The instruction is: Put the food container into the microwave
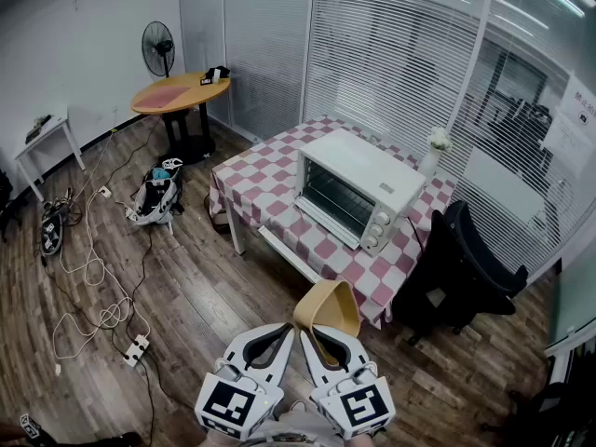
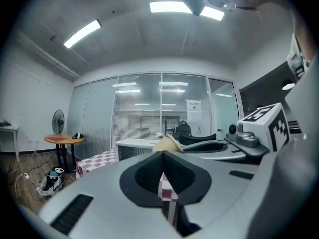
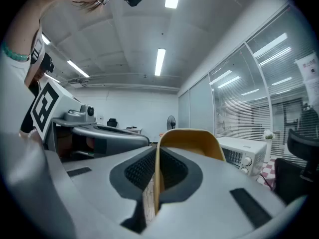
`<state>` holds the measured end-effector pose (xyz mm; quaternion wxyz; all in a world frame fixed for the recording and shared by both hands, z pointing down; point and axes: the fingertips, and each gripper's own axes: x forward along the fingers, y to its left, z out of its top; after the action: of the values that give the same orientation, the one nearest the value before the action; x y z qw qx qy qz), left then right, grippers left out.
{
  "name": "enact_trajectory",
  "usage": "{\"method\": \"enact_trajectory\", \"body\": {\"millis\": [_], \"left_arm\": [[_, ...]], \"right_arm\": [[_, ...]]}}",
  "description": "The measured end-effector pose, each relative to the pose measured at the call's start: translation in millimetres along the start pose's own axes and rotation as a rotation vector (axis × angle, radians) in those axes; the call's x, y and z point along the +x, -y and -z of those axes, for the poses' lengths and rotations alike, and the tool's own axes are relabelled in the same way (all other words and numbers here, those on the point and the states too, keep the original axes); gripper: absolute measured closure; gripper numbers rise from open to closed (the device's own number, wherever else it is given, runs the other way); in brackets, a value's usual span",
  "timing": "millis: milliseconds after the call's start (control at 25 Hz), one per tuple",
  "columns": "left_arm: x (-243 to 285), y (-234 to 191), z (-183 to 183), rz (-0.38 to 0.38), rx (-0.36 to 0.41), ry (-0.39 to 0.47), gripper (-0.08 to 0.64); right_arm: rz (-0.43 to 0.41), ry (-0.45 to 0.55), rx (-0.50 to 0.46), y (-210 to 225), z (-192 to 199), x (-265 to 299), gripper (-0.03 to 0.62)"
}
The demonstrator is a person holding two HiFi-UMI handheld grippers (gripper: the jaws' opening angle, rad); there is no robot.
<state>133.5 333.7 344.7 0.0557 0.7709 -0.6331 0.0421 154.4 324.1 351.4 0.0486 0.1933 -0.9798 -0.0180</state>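
A tan food container point(image 1: 328, 310) is held by its rim in my right gripper point(image 1: 321, 340), low in the head view and well short of the table. The right gripper view shows that rim point(image 3: 189, 141) pinched edge-on between the dark pads point(image 3: 172, 169). My left gripper point(image 1: 277, 331) is beside it on the left, shut, and its pads point(image 2: 149, 171) meet with nothing between them. The white microwave point(image 1: 354, 189) stands on a red-and-white checked table point(image 1: 265, 170) ahead. Its dark glass door faces me and looks closed. It also shows as a microwave point(image 3: 244, 153) at the right.
A black office chair point(image 1: 456, 268) stands right of the table, and a white vase point(image 1: 433, 152) sits behind the microwave. A backpack point(image 1: 156, 194), cables and a power strip point(image 1: 136, 347) lie on the wood floor at left. Farther back are a round orange table point(image 1: 182, 91) and a fan point(image 1: 158, 45).
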Motion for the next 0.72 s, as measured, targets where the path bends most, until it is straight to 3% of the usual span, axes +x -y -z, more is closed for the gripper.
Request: {"method": "enact_trajectory", "body": {"millis": [240,720], "left_arm": [[8.5,13.4,-1.4,-0.008,0.028,-0.004,0.546],[26.3,31.4,5.8,-0.015,0.000,-0.007,0.546]], "right_arm": [[-0.006,0.018,0.034,11.4,1.1,-13.0,0.583],[-0.011,0.003,0.004,37.7,19.4,-25.1,0.583]]}}
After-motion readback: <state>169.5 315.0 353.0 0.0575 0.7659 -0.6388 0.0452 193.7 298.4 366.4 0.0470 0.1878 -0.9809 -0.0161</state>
